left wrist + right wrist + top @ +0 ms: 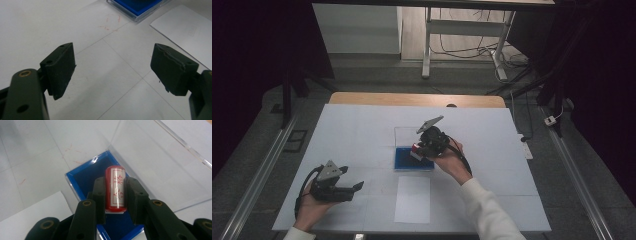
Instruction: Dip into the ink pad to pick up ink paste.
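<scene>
Clamped between the right gripper (113,195)'s two jaws was one red stamp (115,190), its printed side up, held over the blue ink pad (87,177) in the clear open case (160,157) near the table's centre. Pressing it well likely called for a straight, level descent onto the pad. At about seven o'clock on the table the left gripper (112,67) rested with jaws wide apart, holding nothing. One white sheet (412,198) lay at six o'clock below the case

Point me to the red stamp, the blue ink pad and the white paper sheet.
red stamp (115,188): right gripper view, middle of its labelled side, between the jaws.
blue ink pad (404,156): high view, bare blue surface.
white paper sheet (412,199): high view, its centre.
</scene>
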The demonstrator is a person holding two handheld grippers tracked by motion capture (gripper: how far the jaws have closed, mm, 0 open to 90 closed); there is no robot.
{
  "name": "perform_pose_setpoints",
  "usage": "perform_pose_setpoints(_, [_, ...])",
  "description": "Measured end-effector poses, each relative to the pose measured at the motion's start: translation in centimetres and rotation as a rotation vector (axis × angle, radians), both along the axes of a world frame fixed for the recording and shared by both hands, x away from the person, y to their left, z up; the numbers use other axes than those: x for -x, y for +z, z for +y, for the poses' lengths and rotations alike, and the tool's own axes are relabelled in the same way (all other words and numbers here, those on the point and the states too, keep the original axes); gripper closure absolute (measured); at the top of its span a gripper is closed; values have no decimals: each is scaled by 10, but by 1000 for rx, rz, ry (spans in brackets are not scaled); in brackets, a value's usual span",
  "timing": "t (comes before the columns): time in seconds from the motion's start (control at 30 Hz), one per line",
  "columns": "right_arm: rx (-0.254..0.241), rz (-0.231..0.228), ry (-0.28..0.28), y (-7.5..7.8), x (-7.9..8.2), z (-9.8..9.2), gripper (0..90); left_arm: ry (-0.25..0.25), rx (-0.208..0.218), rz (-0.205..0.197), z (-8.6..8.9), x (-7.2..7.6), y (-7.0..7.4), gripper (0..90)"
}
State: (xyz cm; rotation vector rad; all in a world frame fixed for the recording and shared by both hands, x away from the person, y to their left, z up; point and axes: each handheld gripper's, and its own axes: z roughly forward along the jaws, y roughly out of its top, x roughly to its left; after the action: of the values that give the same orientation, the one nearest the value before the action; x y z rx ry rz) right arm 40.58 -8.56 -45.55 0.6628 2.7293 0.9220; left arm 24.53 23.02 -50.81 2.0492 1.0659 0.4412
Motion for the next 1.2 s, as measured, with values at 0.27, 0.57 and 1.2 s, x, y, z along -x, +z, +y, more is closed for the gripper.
perform_pose_setpoints(0.27, [15,-11,10,-2,-1,3,707,1,1,4,2,-1,-1,204])
perform_pose_setpoints(0.57, [60,4,9,-11,-4,8,707,0,0,4,2,-1,-1,205])
perform_pose_setpoints(1.2, [146,2,1,-18,-3,17,710,1,-8,5,0,1,0,204])
